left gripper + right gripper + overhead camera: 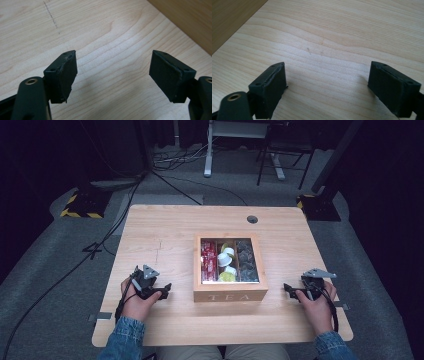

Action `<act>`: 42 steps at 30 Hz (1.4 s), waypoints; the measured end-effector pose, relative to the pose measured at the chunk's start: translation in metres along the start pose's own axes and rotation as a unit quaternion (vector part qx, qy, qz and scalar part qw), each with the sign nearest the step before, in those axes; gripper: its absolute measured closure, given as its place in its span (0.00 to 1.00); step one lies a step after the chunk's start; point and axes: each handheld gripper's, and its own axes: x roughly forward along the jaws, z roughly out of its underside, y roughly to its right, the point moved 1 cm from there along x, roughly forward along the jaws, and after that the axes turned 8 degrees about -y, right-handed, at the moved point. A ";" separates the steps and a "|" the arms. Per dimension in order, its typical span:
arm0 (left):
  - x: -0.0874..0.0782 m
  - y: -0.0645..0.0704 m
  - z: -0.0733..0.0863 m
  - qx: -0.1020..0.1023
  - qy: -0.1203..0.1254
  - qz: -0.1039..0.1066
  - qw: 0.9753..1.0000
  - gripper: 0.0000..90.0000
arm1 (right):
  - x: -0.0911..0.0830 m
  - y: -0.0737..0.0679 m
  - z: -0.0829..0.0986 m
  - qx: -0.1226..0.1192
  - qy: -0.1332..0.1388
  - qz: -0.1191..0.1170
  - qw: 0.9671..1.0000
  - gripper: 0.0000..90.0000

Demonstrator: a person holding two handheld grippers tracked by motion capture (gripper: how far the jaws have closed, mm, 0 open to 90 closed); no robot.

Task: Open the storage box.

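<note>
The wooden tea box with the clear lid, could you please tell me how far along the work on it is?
Nothing looks done: the wooden tea box with the clear lid sits shut. In hand: the left gripper and right gripper flank it, jaws open, holding nothing. Left: everything, beginning with reaching the box.

High view: above the person's side, facing forward and down on the whole table (165,227). Left gripper view: close above the tabletop, the box (190,22) wall at upper right. Right gripper view: equally close, box wall at upper left.
</note>
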 end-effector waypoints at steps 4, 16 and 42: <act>-0.009 0.004 -0.003 0.002 -0.002 0.005 1.000 0.26 | 0.000 0.000 0.000 0.000 0.000 0.000 1.000 0.16; -0.046 0.024 -0.019 0.020 0.032 0.036 0.999 0.27 | 0.000 0.000 0.000 0.000 0.000 0.000 1.000 0.16; -0.050 0.092 -0.028 0.078 0.057 0.123 0.988 0.26 | 0.000 0.000 0.000 -0.001 0.000 -0.001 1.000 0.16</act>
